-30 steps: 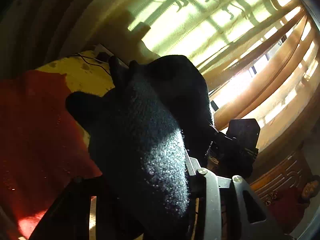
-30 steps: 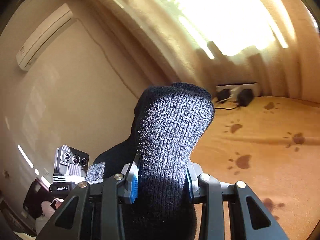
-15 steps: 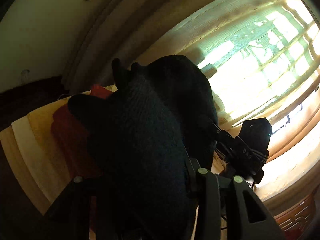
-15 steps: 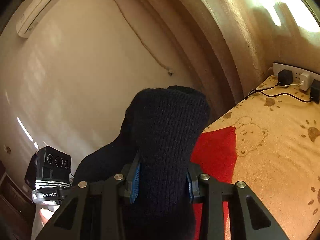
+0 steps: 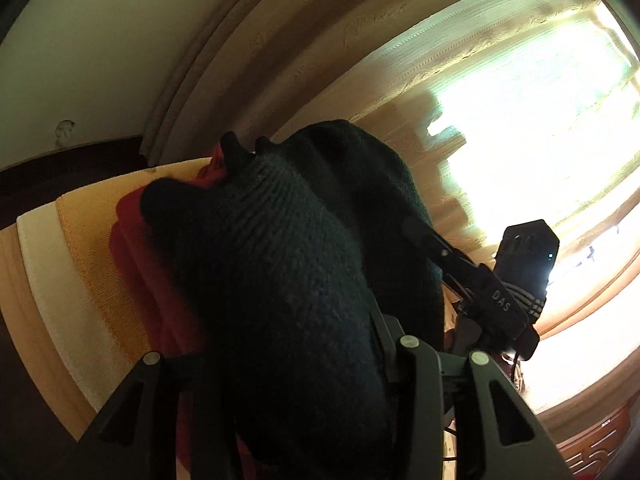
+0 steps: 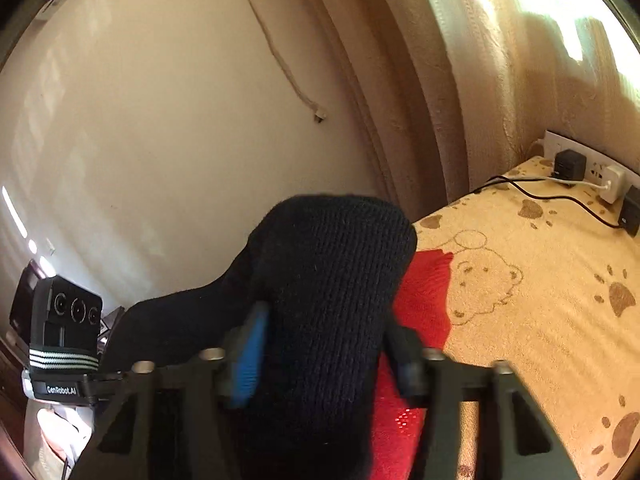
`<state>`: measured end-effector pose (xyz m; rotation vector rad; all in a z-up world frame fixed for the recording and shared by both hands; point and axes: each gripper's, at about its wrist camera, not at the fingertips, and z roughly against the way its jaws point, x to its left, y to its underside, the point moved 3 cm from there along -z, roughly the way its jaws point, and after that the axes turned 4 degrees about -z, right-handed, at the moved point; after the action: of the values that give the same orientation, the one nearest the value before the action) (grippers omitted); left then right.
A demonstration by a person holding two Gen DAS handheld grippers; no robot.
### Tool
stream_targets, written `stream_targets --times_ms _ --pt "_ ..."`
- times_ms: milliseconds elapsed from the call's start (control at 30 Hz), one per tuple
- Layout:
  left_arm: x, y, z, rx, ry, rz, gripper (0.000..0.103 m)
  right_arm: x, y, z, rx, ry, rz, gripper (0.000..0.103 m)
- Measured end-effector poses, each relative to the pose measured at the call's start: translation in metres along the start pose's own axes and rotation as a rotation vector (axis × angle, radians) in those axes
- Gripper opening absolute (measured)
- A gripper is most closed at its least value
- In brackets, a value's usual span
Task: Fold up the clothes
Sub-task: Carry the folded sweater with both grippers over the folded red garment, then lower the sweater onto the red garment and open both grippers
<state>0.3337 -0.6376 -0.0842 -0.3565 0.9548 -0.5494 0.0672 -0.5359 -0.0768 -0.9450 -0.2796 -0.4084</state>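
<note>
Black knit fills the middle of both my views: the black knitted garment (image 5: 288, 280) is bunched between the fingers of my left gripper (image 5: 292, 344), which is clamped on it, and the same fabric rises in a thick hump through my right gripper (image 6: 324, 344), whose jaws also pinch it from either side. One blue pad (image 6: 250, 360) of the right gripper shows against the wool. The garment hangs lifted between the two grippers, above the bed rather than lying on it.

From the right wrist I see the left gripper's camera block (image 6: 66, 320) off to the side, with the black cloth stretching toward it. Below the cloth lies a red garment (image 6: 420, 300) on the yellow bedspread (image 6: 540, 320) printed with bears and paw marks. A power strip (image 6: 592, 168) with plugged-in chargers sits at the far edge of the bed, against the curtain (image 6: 460, 80).

From the left wrist, the red garment shows beside the black one, and bright window light comes through the curtain behind.
</note>
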Motion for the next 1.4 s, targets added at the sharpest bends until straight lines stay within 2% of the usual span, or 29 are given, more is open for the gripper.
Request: stream_targets --times_ms 100,167,233,333,400,500,600,667,767,833,900,1033,1100,1200,1267,1333,1400 --pt "0.006 0.0 0.005 -0.005 0.003 -0.016 0.063 -0.011 -0.003 0.013 -0.044 0.033 -0.019 0.075" --pt "0.008 -0.001 0.012 -0.013 -0.016 -0.027 0.069 -0.016 -0.007 0.03 -0.104 0.079 -0.024 0.075" --pt "0.008 0.0 0.018 -0.03 -0.085 -0.053 0.073 -0.013 -0.013 0.051 -0.182 0.121 -0.001 0.075" --pt "-0.01 0.008 0.041 -0.083 -0.225 -0.105 0.073 0.016 -0.019 0.074 -0.251 0.115 0.1 0.075" --pt "-0.035 0.014 0.062 -0.151 -0.262 -0.179 0.073 0.04 -0.019 0.07 -0.236 0.102 0.19 0.075" --pt "-0.076 0.028 0.074 -0.187 -0.212 -0.316 0.073 0.064 -0.012 0.041 -0.163 0.116 0.271 0.075" --pt "-0.107 0.051 0.063 -0.149 -0.197 -0.481 0.075 0.065 -0.006 0.004 -0.06 0.132 0.271 0.075" --pt "-0.108 0.064 0.044 -0.088 -0.24 -0.539 0.075 0.062 -0.002 -0.015 -0.016 0.164 0.269 0.075" --pt "-0.086 0.074 0.022 -0.027 -0.282 -0.502 0.074 0.057 0.006 -0.033 0.06 0.214 0.318 0.077" --pt "-0.077 0.078 0.018 -0.026 -0.287 -0.482 0.074 0.054 0.012 -0.045 0.102 0.245 0.369 0.08" --pt "-0.075 0.083 0.016 -0.036 -0.299 -0.479 0.074 0.055 0.016 -0.052 0.096 0.269 0.4 0.082" --pt "-0.059 0.086 -0.013 -0.059 -0.344 -0.493 0.074 0.059 0.025 -0.053 0.062 0.294 0.424 0.083" --pt "-0.06 0.082 -0.013 -0.065 -0.328 -0.488 0.074 0.06 0.028 -0.049 0.051 0.292 0.426 0.083" --pt "-0.066 0.073 -0.001 -0.082 -0.253 -0.45 0.075 0.056 0.022 -0.031 0.024 0.26 0.409 0.083" --pt "-0.075 0.068 0.016 -0.122 -0.208 -0.441 0.075 0.058 0.024 0.006 -0.036 0.234 0.359 0.083" --pt "-0.085 0.064 0.032 -0.183 -0.202 -0.474 0.078 0.058 0.039 0.053 -0.132 0.176 0.315 0.083" --pt "-0.093 0.06 0.036 -0.218 -0.207 -0.516 0.08 0.059 0.055 0.06 -0.121 0.175 0.319 0.083"
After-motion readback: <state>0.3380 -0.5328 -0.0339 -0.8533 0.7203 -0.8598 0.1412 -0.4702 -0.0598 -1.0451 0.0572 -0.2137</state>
